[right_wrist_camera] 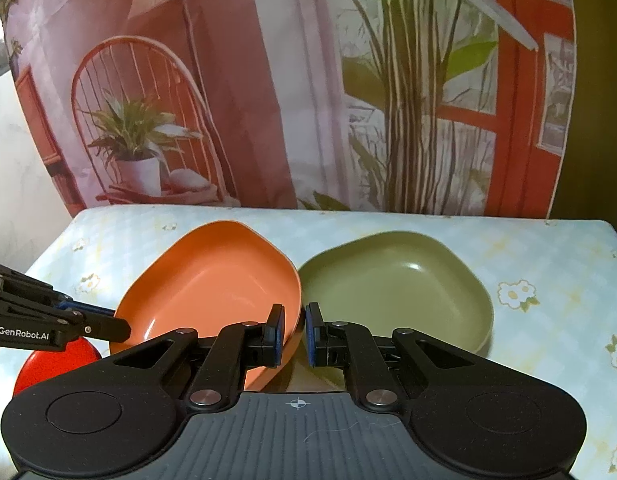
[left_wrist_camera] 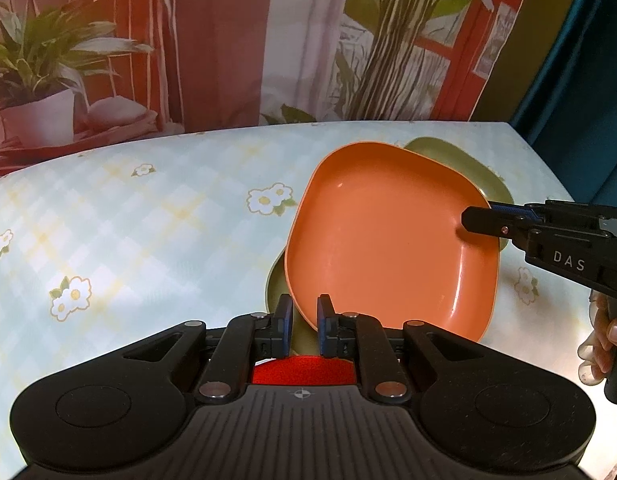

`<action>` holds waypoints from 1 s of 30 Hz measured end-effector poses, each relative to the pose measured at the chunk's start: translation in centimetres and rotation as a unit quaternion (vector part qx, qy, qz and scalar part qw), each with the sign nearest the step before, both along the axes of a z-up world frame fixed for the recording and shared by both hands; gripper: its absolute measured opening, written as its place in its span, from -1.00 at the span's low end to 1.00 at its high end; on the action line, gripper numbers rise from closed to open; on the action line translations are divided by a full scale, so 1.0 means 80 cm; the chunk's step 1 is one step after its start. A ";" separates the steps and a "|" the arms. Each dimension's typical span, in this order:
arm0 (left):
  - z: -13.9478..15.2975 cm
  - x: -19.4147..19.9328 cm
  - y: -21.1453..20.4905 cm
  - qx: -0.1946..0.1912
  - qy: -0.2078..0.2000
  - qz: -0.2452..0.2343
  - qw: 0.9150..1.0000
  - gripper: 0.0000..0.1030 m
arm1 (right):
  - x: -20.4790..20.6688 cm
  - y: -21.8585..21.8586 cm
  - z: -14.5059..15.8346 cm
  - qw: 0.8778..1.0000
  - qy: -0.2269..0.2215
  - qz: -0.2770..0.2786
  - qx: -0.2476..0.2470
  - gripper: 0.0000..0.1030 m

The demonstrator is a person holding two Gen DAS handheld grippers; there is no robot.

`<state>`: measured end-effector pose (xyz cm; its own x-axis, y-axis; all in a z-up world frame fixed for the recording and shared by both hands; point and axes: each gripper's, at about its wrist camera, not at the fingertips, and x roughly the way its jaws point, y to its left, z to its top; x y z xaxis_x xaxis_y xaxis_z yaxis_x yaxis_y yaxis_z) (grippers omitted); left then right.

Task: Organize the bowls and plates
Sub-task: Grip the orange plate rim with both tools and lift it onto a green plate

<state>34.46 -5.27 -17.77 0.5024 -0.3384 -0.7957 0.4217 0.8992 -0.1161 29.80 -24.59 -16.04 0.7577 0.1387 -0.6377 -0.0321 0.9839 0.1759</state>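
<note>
Orange plate (left_wrist_camera: 392,240) hangs tilted over the green plate (right_wrist_camera: 396,288) on the table (left_wrist_camera: 148,216); both tongs, left (left_wrist_camera: 304,320) and right (right_wrist_camera: 295,330), pinch its rim; grips look shallow, so it may slip.

Floral tablecloth (left_wrist_camera: 128,208); printed plant backdrop (right_wrist_camera: 236,100).

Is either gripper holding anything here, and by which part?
Both hold the orange plate by its rim: the left gripper at one edge, the right gripper at the opposite edge, lifting it tilted over the green plate.
</note>
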 end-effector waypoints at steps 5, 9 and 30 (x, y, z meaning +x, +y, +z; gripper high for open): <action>-0.006 0.001 0.003 0.009 0.007 0.000 1.000 -0.73 | -0.001 0.006 -0.007 1.000 0.009 0.005 -0.007 -0.80; -0.007 0.001 0.005 0.009 0.006 0.000 1.000 -0.73 | -0.006 0.011 -0.012 1.000 0.014 0.009 -0.013 -0.79; -0.008 0.002 0.011 0.012 0.005 0.004 1.000 -0.73 | -0.021 0.033 -0.024 0.998 0.024 0.013 -0.048 -0.77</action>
